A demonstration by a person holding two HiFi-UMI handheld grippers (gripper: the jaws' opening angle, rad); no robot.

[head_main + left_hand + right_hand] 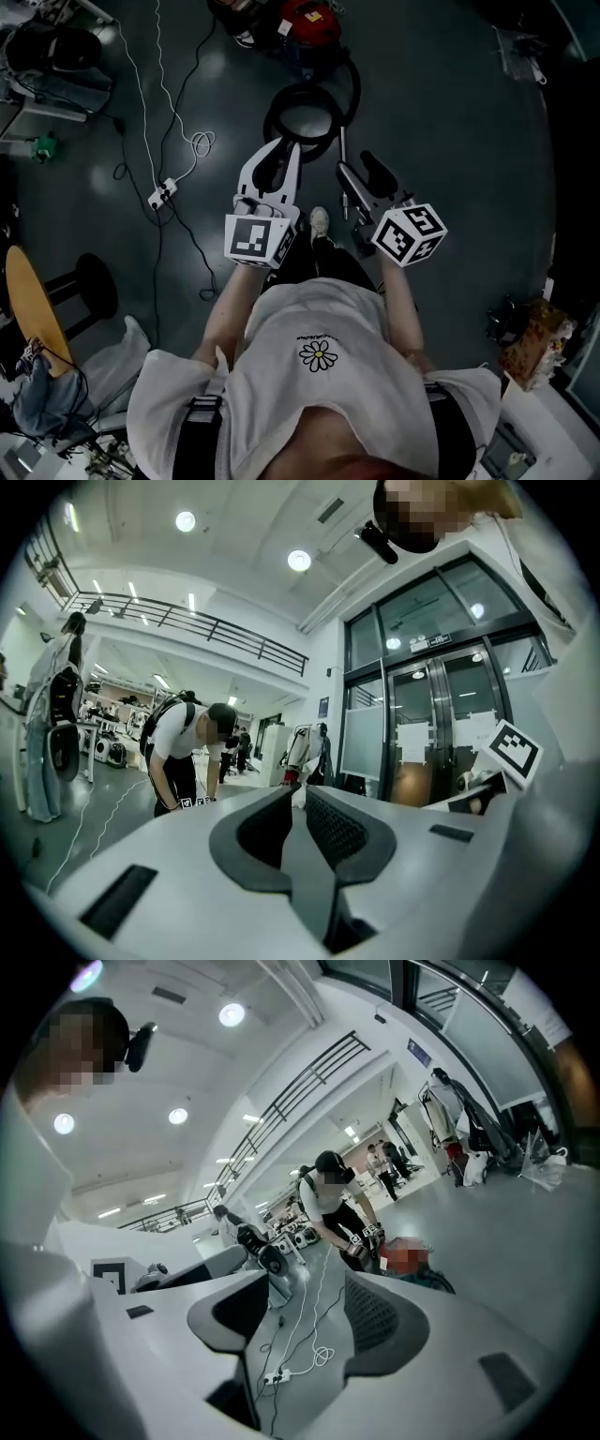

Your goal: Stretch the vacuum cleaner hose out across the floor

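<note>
In the head view a red vacuum cleaner (309, 23) stands on the dark floor at the top. Its black hose (349, 98) lies coiled in a loop just in front of it, and a metal wand (343, 173) runs from the loop toward me. My left gripper (287, 145) hangs over the near left rim of the loop with its jaws together and nothing between them (295, 794). My right gripper (360, 169) is held beside the wand, jaws apart and empty (305, 1293). Neither gripper touches the hose.
A white power strip (161, 194) with white and black cables trails across the floor at the left. A black stool (94, 286) and a wooden board (28, 300) stand at the near left, and a box (534, 342) at the right. Another person (183, 752) bends over farther off, left of glass doors (441, 714).
</note>
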